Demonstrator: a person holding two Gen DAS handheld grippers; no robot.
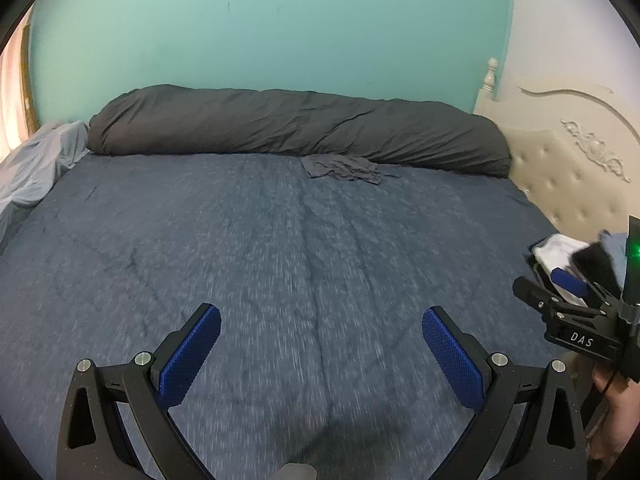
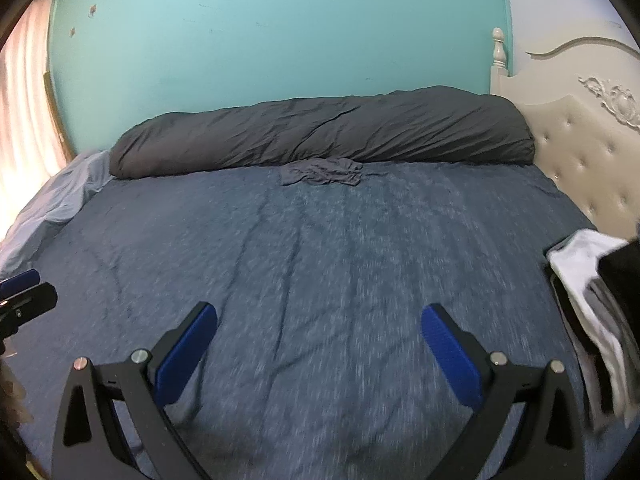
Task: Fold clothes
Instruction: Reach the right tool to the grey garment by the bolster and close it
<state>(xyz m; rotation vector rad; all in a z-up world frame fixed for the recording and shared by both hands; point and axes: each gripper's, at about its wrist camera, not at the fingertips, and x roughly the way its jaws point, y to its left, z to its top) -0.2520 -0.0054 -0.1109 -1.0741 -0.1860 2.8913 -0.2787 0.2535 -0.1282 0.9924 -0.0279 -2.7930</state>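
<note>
Both claws were held spread and empty above the blue bed cover (image 1: 280, 264); the left claw (image 1: 320, 356) hovered low over the near middle of the bed, and the right claw (image 2: 318, 354) likewise, with nothing between the blue pads of either. The crumpled grey garment (image 1: 340, 168) lay at the far side of the bed, touching the foot of the long dark rolled duvet (image 1: 296, 128), well apart from both claws; a stack of white and dark clothes (image 2: 592, 280) sat at the right edge, near the cream headboard (image 2: 592, 152).

The step in hand was judged to be the reach for the next garment. It would be done well if the crumpled piece were approached low and flat, so that only its cloth and not the bed cover was pinched; two separate edges should be taken, one by each claw, and the piece drawn to the bare middle of the bed before being spread. The frames were blurred, so seams could not be told.
</note>
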